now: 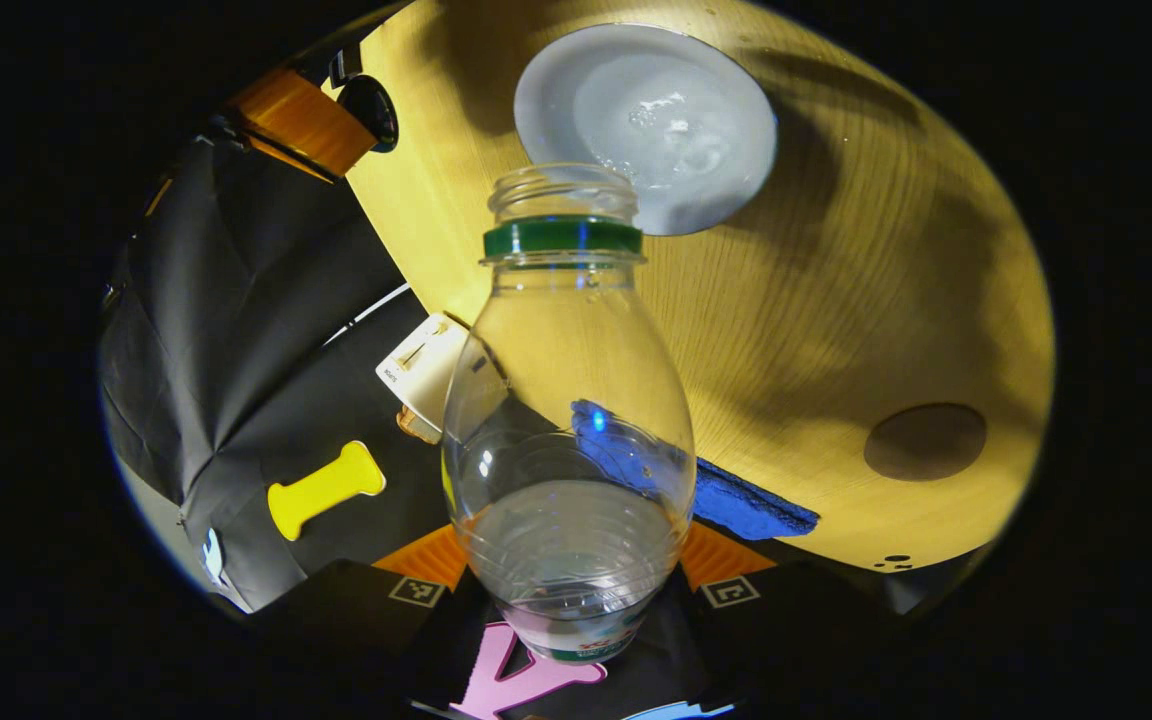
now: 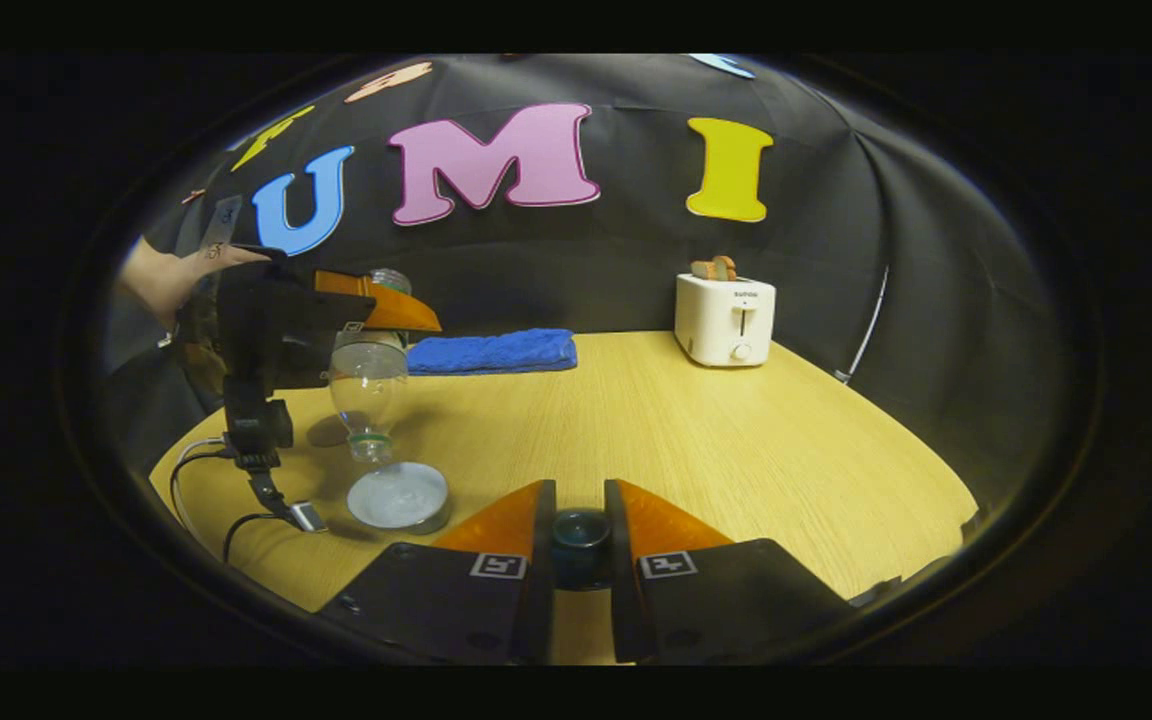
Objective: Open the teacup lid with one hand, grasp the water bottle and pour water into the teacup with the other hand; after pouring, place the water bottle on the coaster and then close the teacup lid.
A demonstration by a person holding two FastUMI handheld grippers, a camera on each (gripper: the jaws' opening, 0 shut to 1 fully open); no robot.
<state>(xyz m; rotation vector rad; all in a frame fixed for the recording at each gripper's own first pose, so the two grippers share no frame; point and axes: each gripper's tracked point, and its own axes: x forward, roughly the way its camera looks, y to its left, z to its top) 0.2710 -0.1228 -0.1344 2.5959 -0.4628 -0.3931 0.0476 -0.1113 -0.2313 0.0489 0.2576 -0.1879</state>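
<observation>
Fingers of the left gripper point(image 1: 576, 600) clamp the water bottle point(image 1: 568, 420) by its lower body, one on each side, at the bottom of the left gripper view. The bottle is uncapped, with a green ring below its threaded mouth, which points toward the open teacup point(image 1: 648, 125) on the wooden table point(image 1: 836, 300); the bottle looks almost empty, and the cup holds clear liquid. Past the bottle's body lies a blue cloth point(image 1: 746, 505) at the table edge, with a round brown coaster point(image 1: 924, 441) to the right and a white toaster point(image 1: 423, 372) to the left. In the right gripper view, the right gripper point(image 2: 580, 535) holds the teacup lid point(image 2: 580, 530), a dark round piece, pinched between its two fingers low over the table. Beyond it to the left, the bottle hangs upside down over the teacup, its neck just above the rim, carried by the left gripper, which a person's hand point(image 2: 166, 280) grips from behind. A cable point(image 2: 236, 490) trails from that gripper down to the table. Farther back, the blue cloth lies by the wall and the toaster stands to the right.
</observation>
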